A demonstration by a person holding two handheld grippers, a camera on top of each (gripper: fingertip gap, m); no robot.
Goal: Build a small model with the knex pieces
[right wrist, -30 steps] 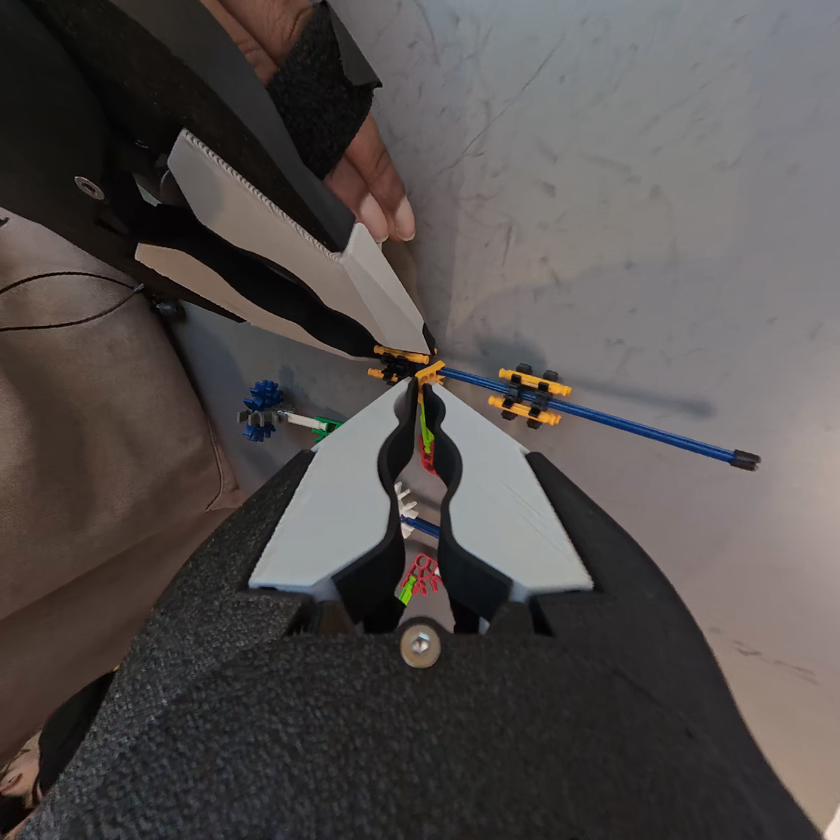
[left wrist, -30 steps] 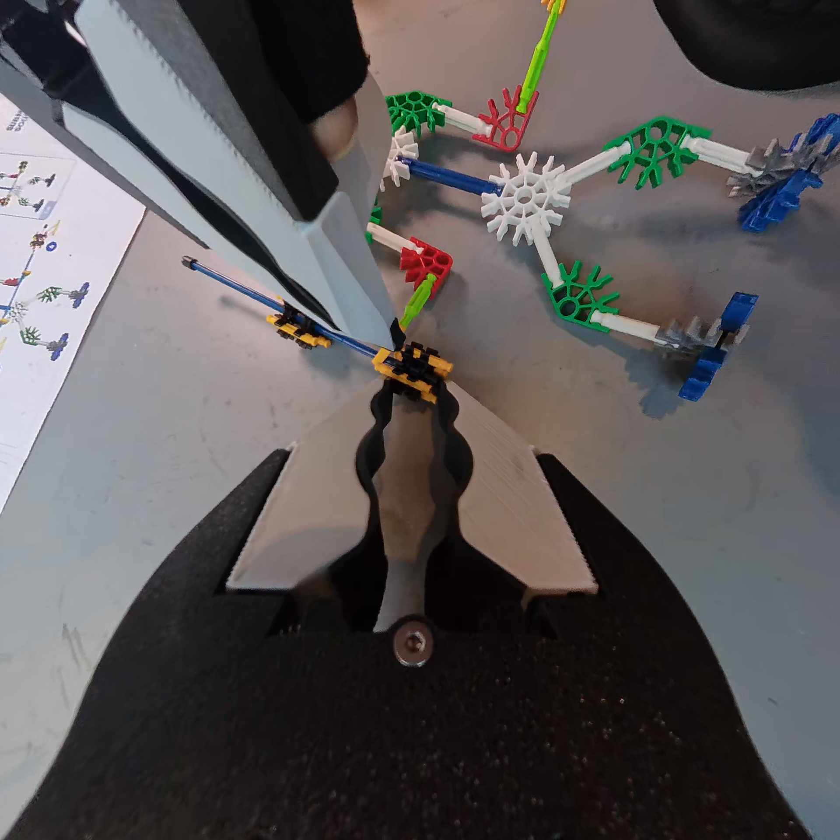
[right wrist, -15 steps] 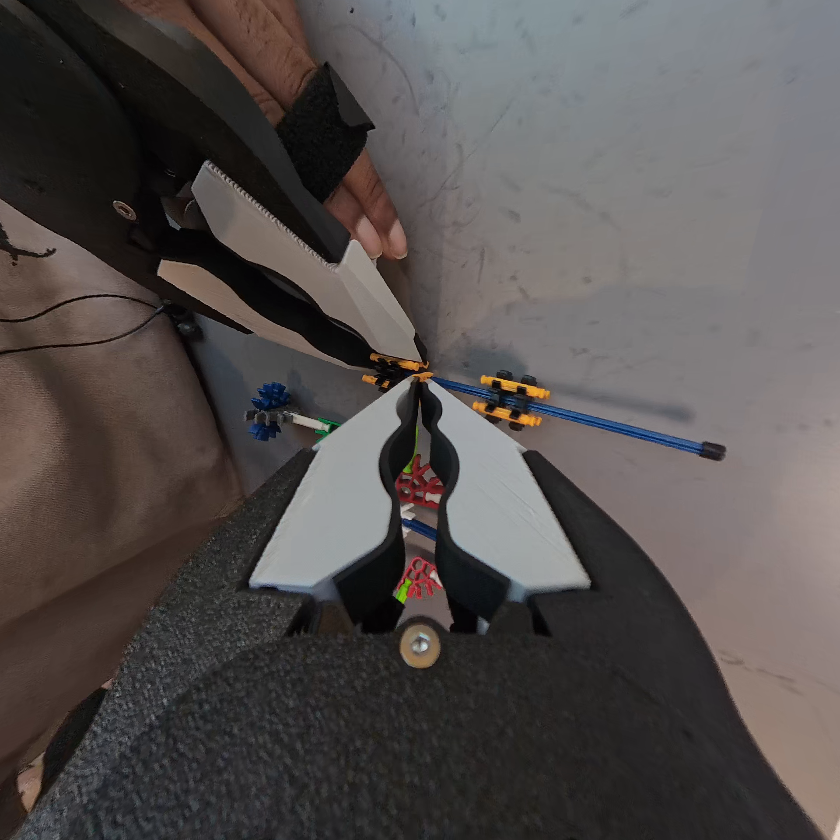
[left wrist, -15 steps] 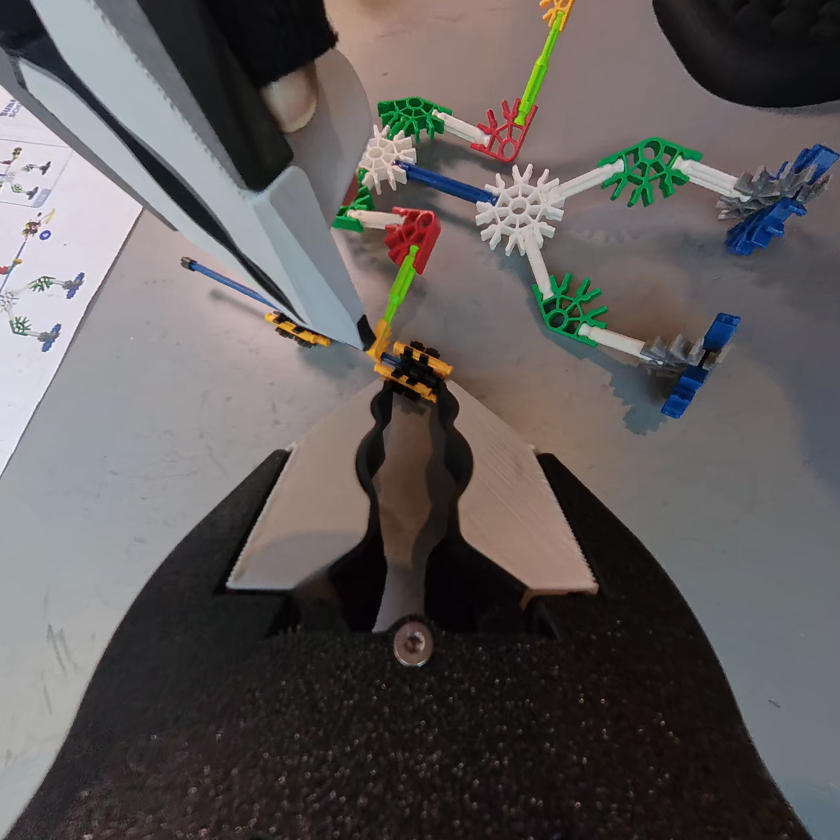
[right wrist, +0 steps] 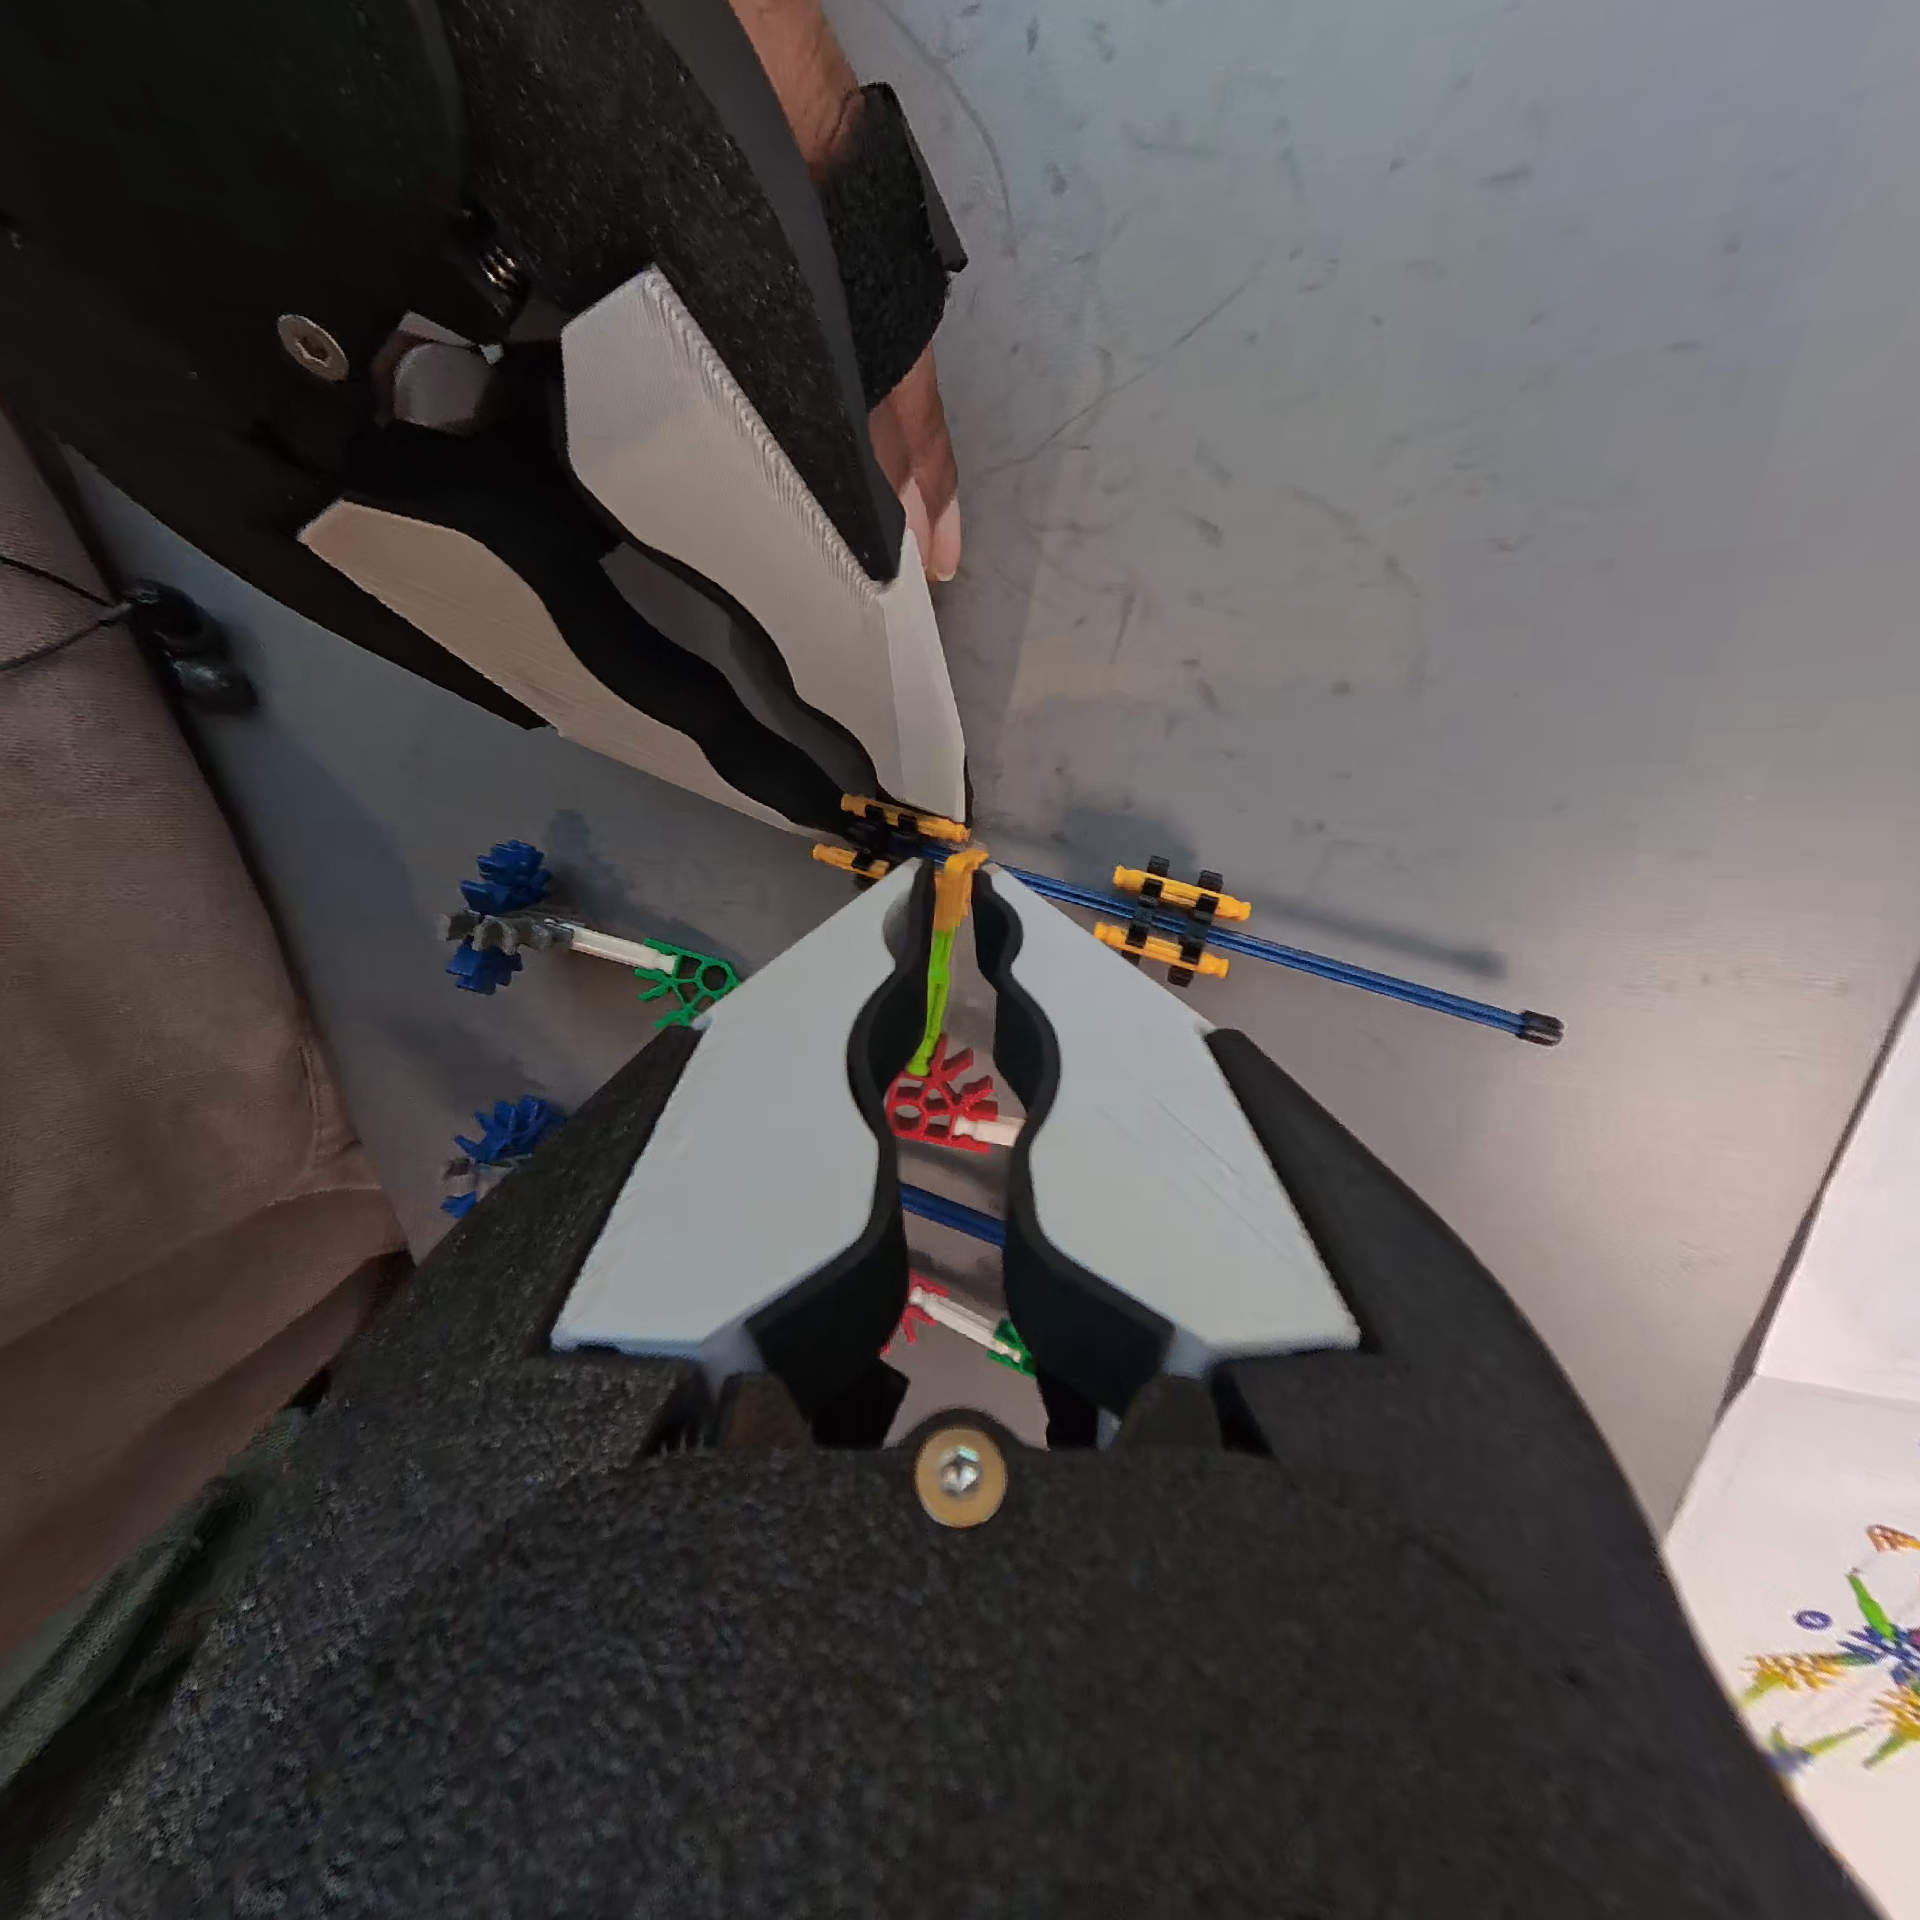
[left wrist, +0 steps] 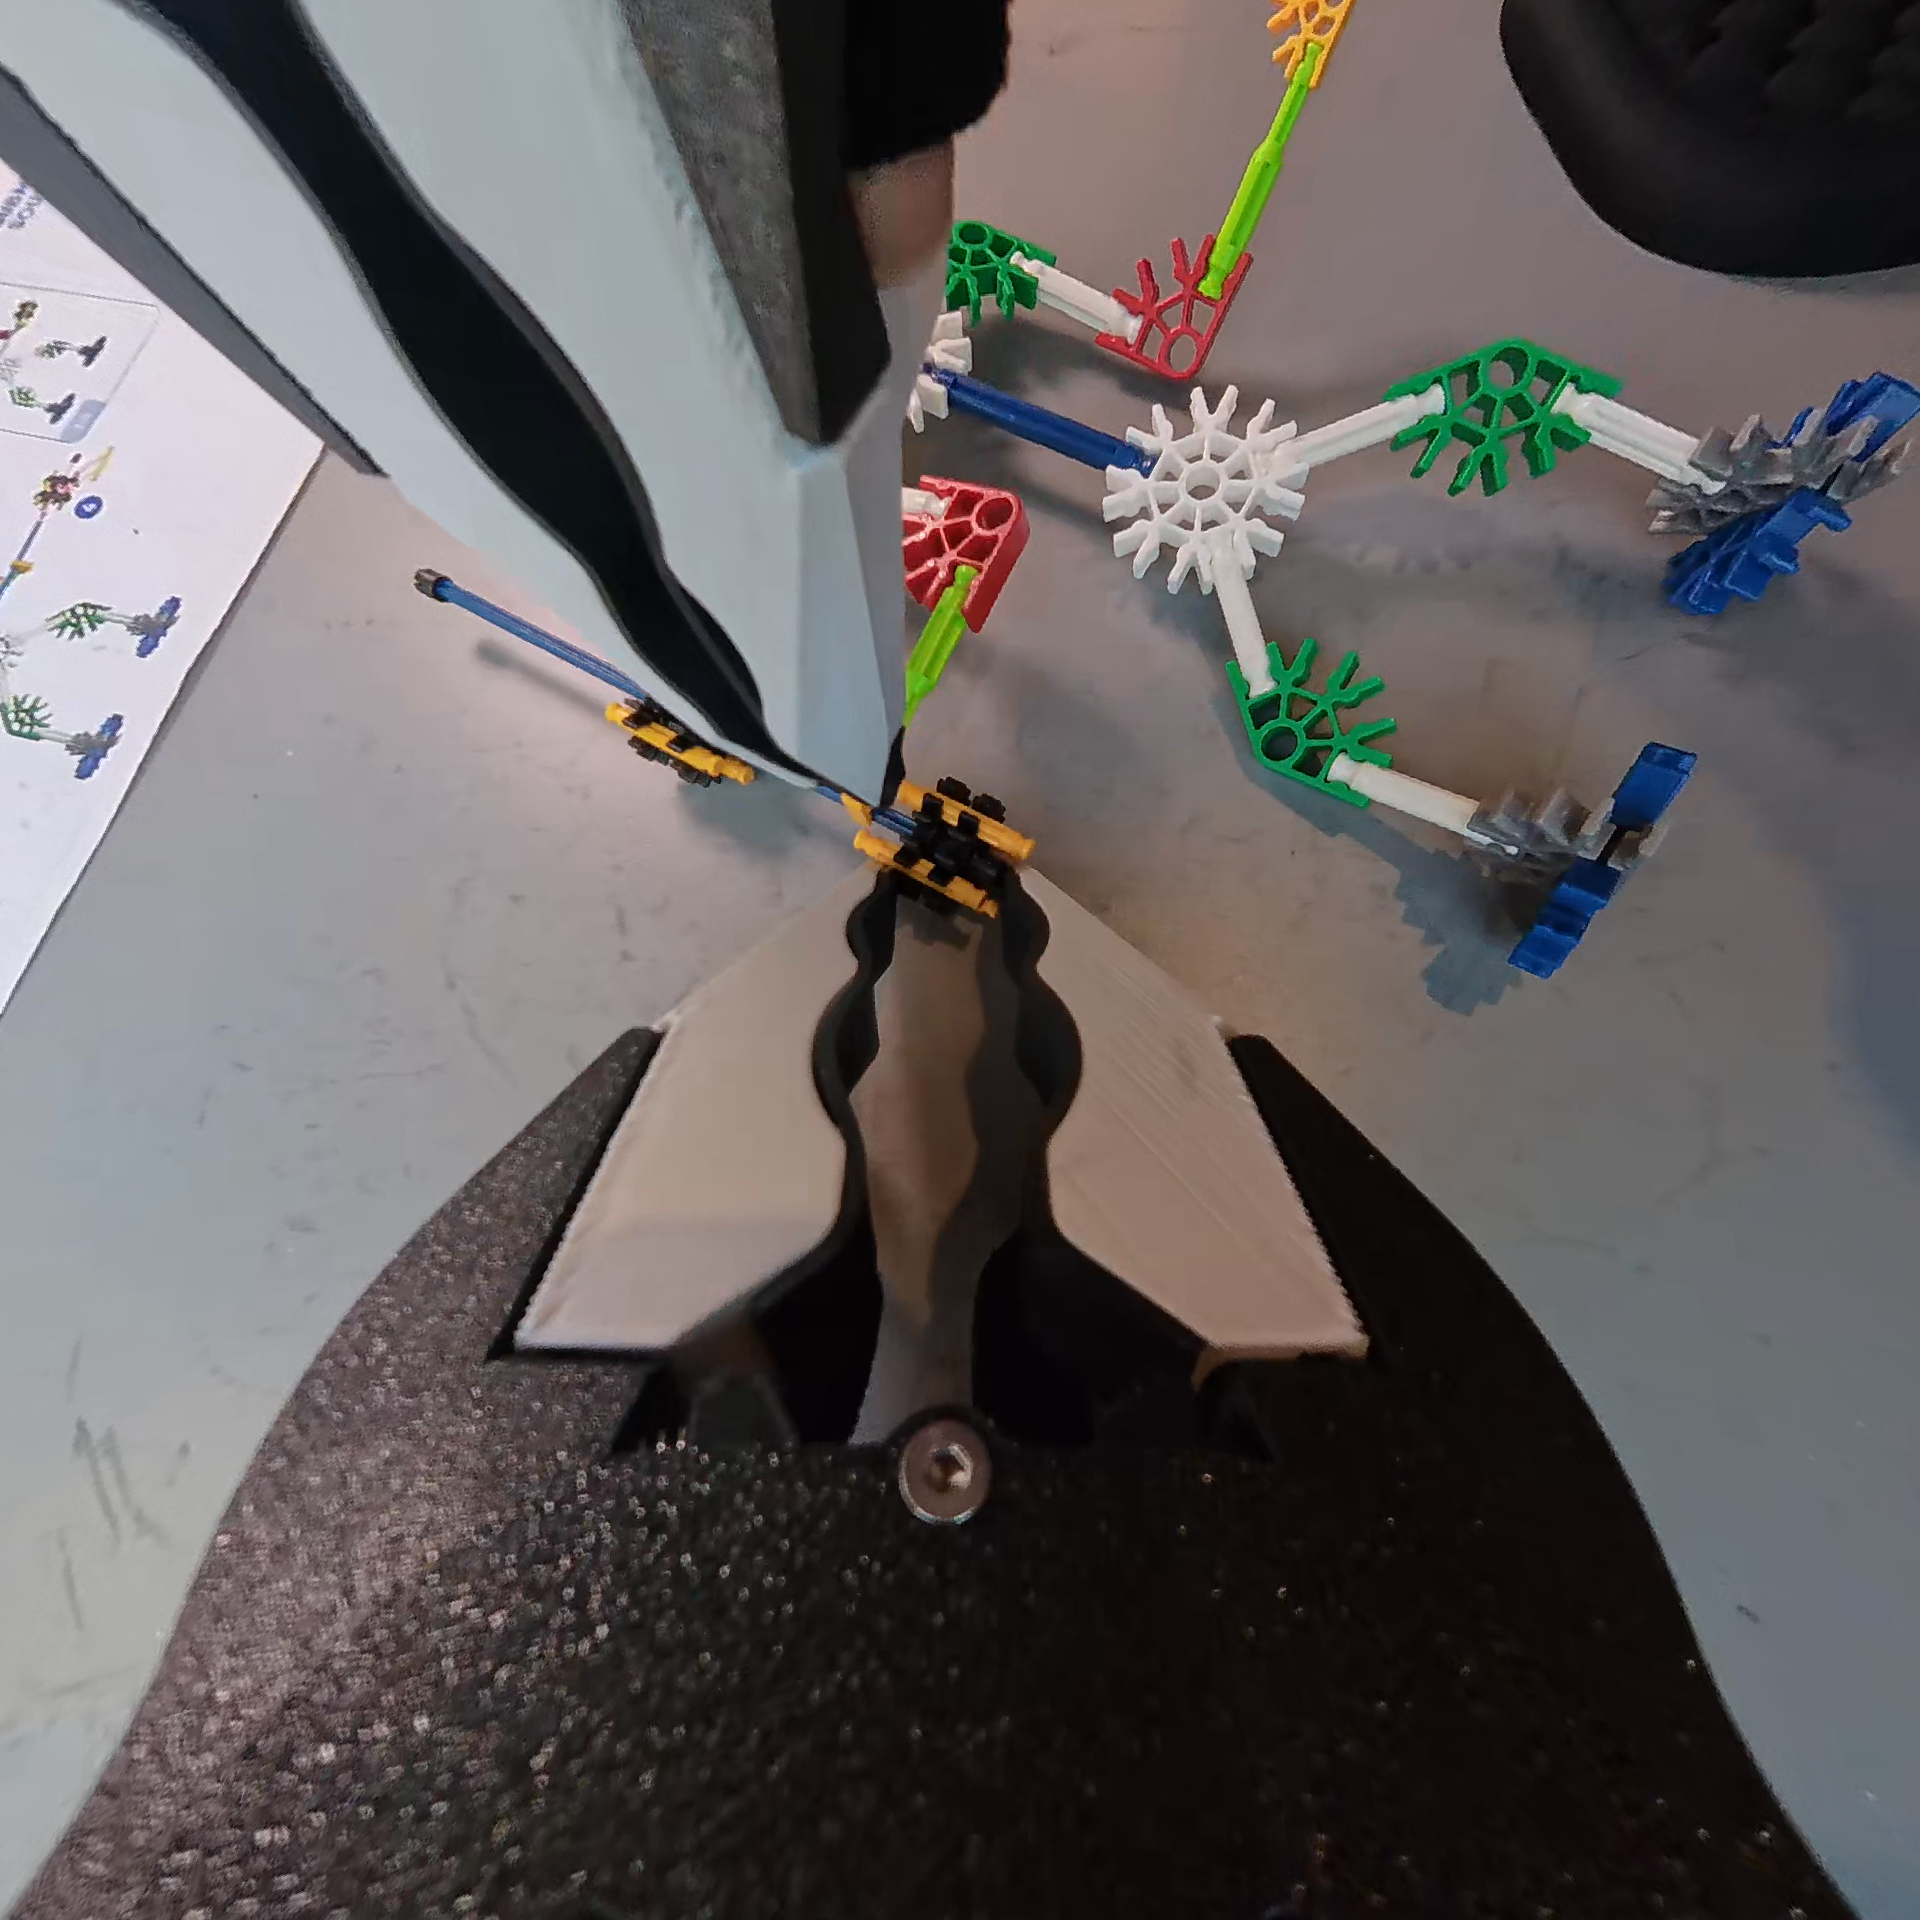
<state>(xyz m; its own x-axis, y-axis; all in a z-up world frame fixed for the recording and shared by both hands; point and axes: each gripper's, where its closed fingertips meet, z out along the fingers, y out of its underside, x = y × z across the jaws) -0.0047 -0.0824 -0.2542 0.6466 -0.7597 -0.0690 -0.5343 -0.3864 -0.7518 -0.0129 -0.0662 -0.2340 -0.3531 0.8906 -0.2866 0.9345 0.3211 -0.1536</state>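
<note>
My left gripper is shut on a yellow-and-black connector cluster at one end of a thin blue rod. A second yellow-and-black cluster sits farther along the rod. My right gripper is shut on an orange connector at the tip of a light green rod. That rod runs back to a red connector. The orange tip touches the blue rod beside the held cluster. In the left wrist view the right gripper comes in from the upper left.
A flat model of rods and connectors lies on the grey table, with a white snowflake hub, green connectors and blue-and-grey ends. A printed instruction sheet lies at the left edge. A dark object lies top right.
The right gripper has swung steeper and closer to the left one. The green rod's orange tip has come up against the blue rod by the held cluster. The left gripper has stayed put.
</note>
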